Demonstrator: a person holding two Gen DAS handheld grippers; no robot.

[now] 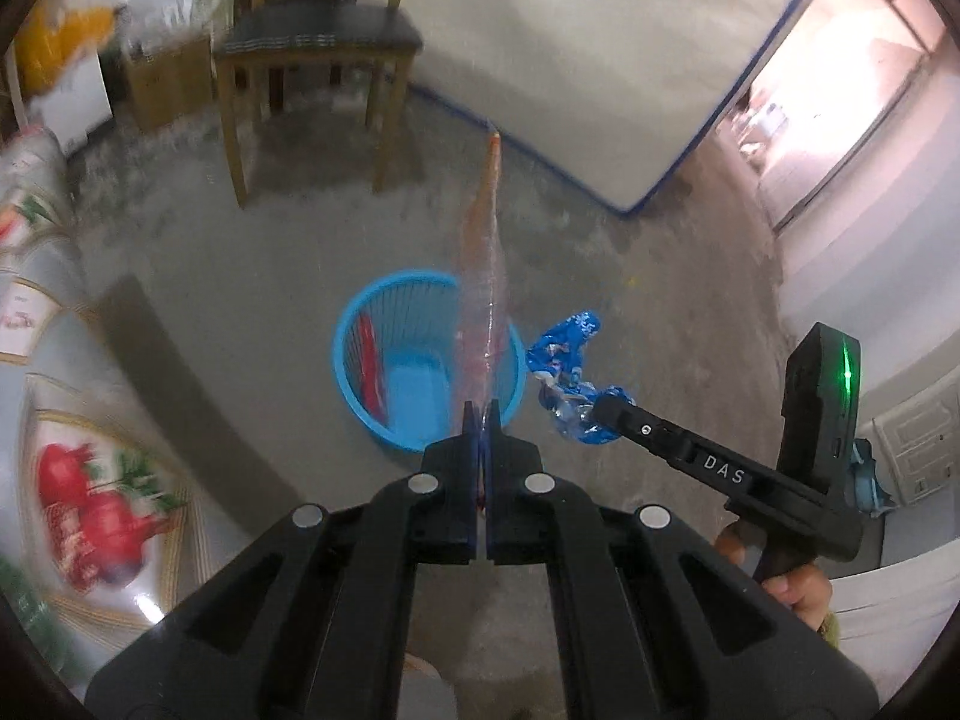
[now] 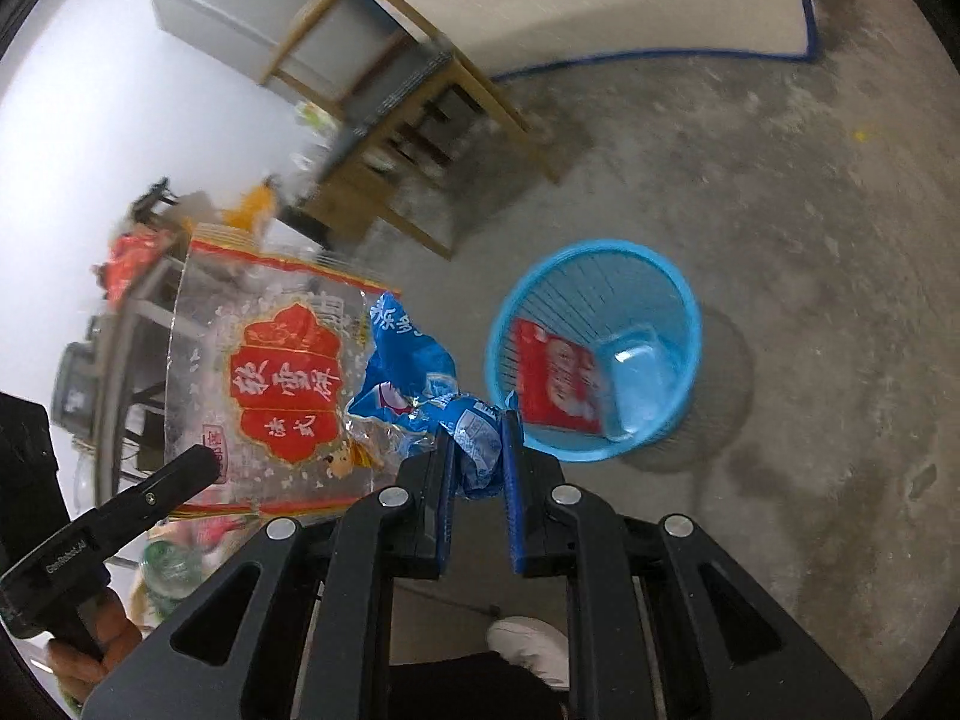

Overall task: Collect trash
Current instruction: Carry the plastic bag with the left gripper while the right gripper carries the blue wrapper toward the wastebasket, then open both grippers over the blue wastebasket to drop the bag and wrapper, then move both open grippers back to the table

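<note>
Left wrist view: looks forward and down along its fingers [image 1: 465, 420] at the concrete floor [image 1: 270, 252], with the blue basket [image 1: 360, 384] near below. Right wrist view: rolled to one side, also facing down, with the basket [image 2: 684, 300] near and ahead to the right. Shared ground: basket, wooden chair [image 1: 312, 42] [image 2: 384, 120], floor [image 2: 780, 180]. Each view catches the other gripper at its edge.

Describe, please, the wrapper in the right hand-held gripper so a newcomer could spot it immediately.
Start from the blue basket standing on the concrete floor. Just left of its rim, the right hand-held gripper is shut on the blue wrapper, a crumpled foil piece with white printing. Unlike the flat clear bag with the red label beside it, it is solid blue and scrunched.
</note>
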